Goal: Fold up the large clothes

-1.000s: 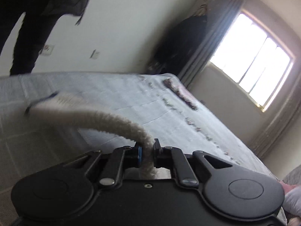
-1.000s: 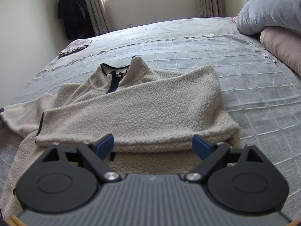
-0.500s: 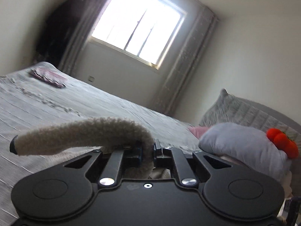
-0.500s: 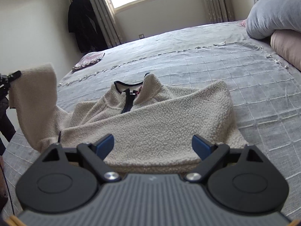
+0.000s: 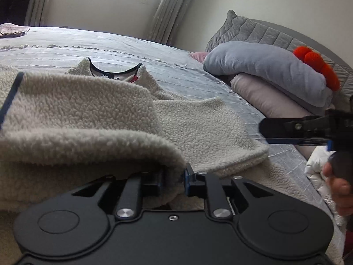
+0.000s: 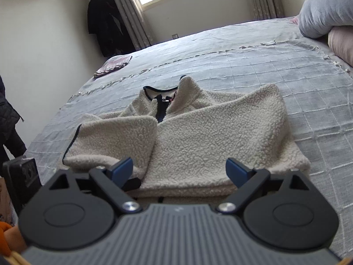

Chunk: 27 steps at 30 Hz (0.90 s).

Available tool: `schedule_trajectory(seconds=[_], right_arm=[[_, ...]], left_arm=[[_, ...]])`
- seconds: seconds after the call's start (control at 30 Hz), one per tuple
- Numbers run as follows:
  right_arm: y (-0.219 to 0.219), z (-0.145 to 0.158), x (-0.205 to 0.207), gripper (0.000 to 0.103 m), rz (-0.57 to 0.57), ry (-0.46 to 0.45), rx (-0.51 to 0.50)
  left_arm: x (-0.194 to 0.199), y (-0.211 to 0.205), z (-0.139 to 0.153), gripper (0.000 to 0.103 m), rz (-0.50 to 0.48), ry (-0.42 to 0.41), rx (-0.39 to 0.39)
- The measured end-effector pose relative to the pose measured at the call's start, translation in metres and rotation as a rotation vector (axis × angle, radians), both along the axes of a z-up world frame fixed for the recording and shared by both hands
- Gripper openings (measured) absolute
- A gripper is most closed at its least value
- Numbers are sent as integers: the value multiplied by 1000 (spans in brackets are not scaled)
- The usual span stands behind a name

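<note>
My left gripper (image 5: 173,177), fingers just easing apart, has fleece sleeve (image 5: 83,119) between them; only right view shows right gripper (image 6: 179,171) spread, empty, over the jacket (image 6: 220,137).

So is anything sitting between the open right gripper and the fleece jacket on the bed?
Nothing visible. The right gripper hangs open just short of the fleece jacket's near folded edge, with only fleece and the bedspread ahead. The left gripper, jaws just opening, has the sleeve between its fingers, off to the side.
</note>
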State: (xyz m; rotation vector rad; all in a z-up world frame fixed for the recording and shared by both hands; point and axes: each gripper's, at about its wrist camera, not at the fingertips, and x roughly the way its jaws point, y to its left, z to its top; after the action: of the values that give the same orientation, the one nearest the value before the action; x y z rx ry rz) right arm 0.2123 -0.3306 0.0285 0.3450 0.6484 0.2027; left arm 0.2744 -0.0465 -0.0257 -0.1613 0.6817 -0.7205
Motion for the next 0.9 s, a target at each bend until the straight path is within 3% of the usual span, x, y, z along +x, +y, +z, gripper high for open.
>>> schedule_trajectory(seconds=[0.03, 0.2, 0.3, 0.47, 0.6, 0.77, 0.9], right_arm=[[6, 1, 3, 92, 15, -3, -9], [47, 3, 18, 92, 114, -27, -36], [82, 1, 27, 92, 202, -33, -82], [142, -8, 43, 92, 302, -22, -241], [174, -18, 55, 91, 302, -28, -375], [152, -21, 71, 83, 162, -47, -406], [90, -14, 70, 83, 50, -48, -292]], left_arm=[[-3, 7, 7, 29, -21, 8, -11], [-29, 54, 34, 29, -65, -64, 22], [-31, 87, 40, 29, -24, -90, 66], [-11, 121, 30, 29, 122, -149, 216], [13, 131, 14, 29, 186, -103, 235], [19, 128, -3, 29, 186, -64, 260], [15, 135, -4, 29, 168, -59, 251]])
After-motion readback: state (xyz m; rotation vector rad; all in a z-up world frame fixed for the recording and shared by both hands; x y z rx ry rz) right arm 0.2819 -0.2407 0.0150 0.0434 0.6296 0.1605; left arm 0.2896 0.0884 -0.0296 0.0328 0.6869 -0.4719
